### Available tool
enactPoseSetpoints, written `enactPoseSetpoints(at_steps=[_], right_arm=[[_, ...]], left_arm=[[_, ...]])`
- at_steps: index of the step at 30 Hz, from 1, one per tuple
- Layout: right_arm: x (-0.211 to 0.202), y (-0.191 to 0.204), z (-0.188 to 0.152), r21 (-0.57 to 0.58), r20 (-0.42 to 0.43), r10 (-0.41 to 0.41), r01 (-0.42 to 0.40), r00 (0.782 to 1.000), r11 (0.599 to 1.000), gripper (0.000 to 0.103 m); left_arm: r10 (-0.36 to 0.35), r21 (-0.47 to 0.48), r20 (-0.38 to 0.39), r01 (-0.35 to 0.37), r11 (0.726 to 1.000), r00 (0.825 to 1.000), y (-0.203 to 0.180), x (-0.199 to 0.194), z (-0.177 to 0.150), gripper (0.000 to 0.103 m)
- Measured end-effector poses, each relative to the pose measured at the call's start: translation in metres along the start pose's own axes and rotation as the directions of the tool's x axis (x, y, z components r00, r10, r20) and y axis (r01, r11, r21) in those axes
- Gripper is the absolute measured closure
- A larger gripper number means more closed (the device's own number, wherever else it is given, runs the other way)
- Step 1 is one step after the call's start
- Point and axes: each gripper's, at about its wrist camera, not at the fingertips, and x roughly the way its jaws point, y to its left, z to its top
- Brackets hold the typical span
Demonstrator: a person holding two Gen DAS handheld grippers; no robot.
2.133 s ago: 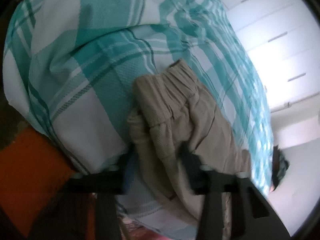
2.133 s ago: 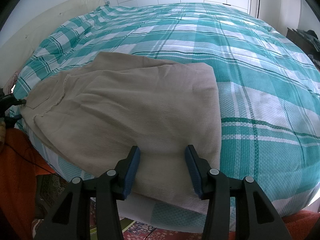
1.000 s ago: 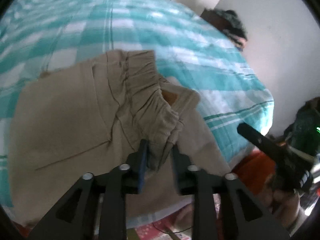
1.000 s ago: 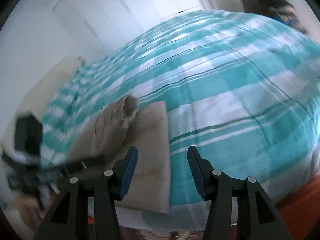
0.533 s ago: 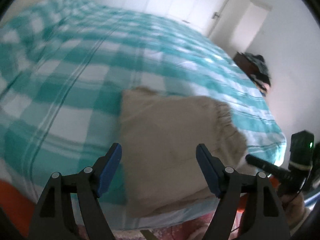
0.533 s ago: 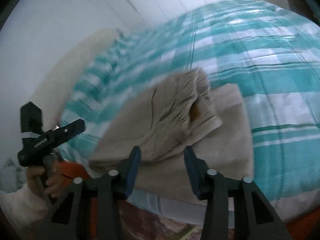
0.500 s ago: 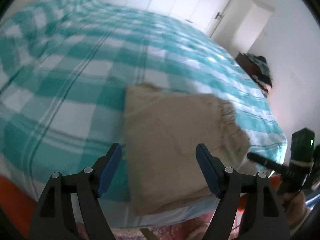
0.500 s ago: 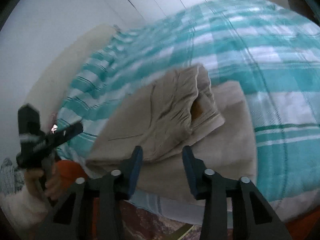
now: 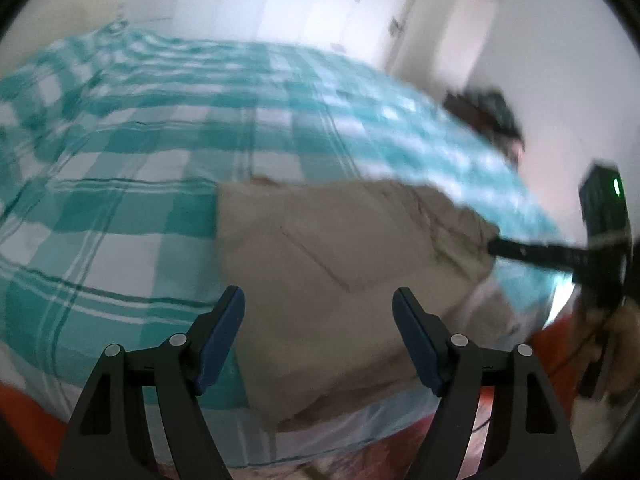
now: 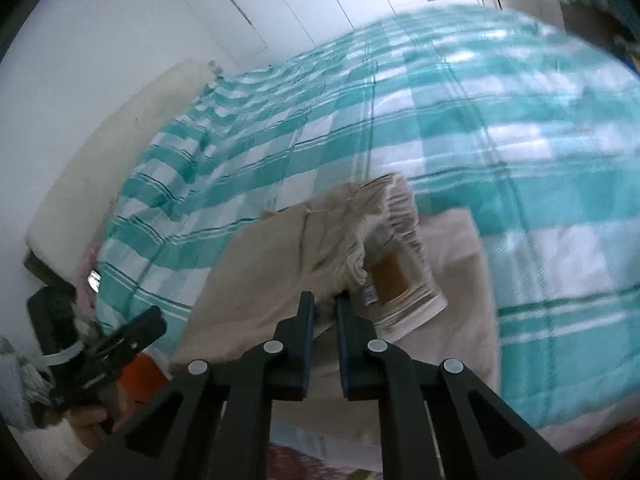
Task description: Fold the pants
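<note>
The beige pants (image 9: 340, 264) lie folded near the front edge of the bed, waistband (image 10: 396, 216) turned over the top layer. My left gripper (image 9: 318, 316) is open and empty, held just in front of the pants. My right gripper (image 10: 325, 304) is shut on the pants' waistband edge, and a brown label (image 10: 390, 276) shows beside it. The right gripper also shows in the left wrist view (image 9: 532, 252), touching the waistband end. The left gripper shows at the lower left of the right wrist view (image 10: 132, 332).
The bed has a teal and white checked cover (image 9: 132, 152) (image 10: 520, 128). A cream headboard (image 10: 116, 148) stands at the left. White wardrobe doors (image 9: 320, 4) line the back wall. Dark items (image 9: 484, 112) sit beyond the bed's far corner. An orange rug (image 9: 24, 412) lies below.
My left gripper let go of the waistband, opened wide and drew back. My right gripper moved in and closed on the waistband edge.
</note>
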Motion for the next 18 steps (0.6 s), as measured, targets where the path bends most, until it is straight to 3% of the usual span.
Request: enactPoseSetpoints(at_steps=[2, 4, 6, 7, 8, 13, 16, 18], right_arm=[[0.019, -0.016, -0.006, 0.024, -0.066, -0.052, 0.054, 0.996, 0.998, 0.093], [0.034, -0.031, -0.016, 0.066, -0.113, -0.039, 0.047, 0.993, 0.997, 0.09], [0.026, -0.04, -0.02, 0.117, -0.073, -0.006, 0.014, 0.997, 0.993, 0.073], [0.02, -0.043, -0.021, 0.14, -0.056, -0.005, 0.013, 0.998, 0.99, 0.056], [0.014, -0.049, -0.022, 0.16, -0.039, 0.005, 0.002, 0.999, 0.987, 0.047], [0.018, -0.063, -0.02, 0.208, -0.057, 0.075, -0.061, 0.996, 0.976, 0.045], [0.038, -0.063, -0.01, 0.187, -0.091, 0.039, -0.021, 0.995, 0.982, 0.045], [0.047, -0.068, -0.006, 0.231, -0.091, 0.06, -0.037, 0.994, 0.972, 0.043]], left_arm=[[0.041, 0.06, -0.1, -0.035, 0.998, 0.994, -0.011, 0.026, -0.007, 0.026], [0.063, 0.08, -0.114, -0.054, 0.995, 0.991, -0.014, 0.033, -0.011, 0.026], [0.039, 0.066, -0.112, -0.032, 0.997, 0.993, -0.013, 0.031, -0.009, 0.026], [0.031, 0.059, -0.11, -0.024, 0.998, 0.993, -0.012, 0.031, -0.009, 0.026], [0.025, 0.052, -0.111, -0.02, 0.998, 0.994, -0.01, 0.031, -0.009, 0.026], [0.026, 0.058, -0.109, -0.02, 0.998, 0.994, -0.012, 0.033, -0.01, 0.026], [0.028, 0.068, -0.105, -0.021, 0.997, 0.994, -0.013, 0.034, -0.011, 0.026], [0.029, 0.072, -0.104, -0.021, 0.997, 0.994, -0.013, 0.035, -0.012, 0.026]])
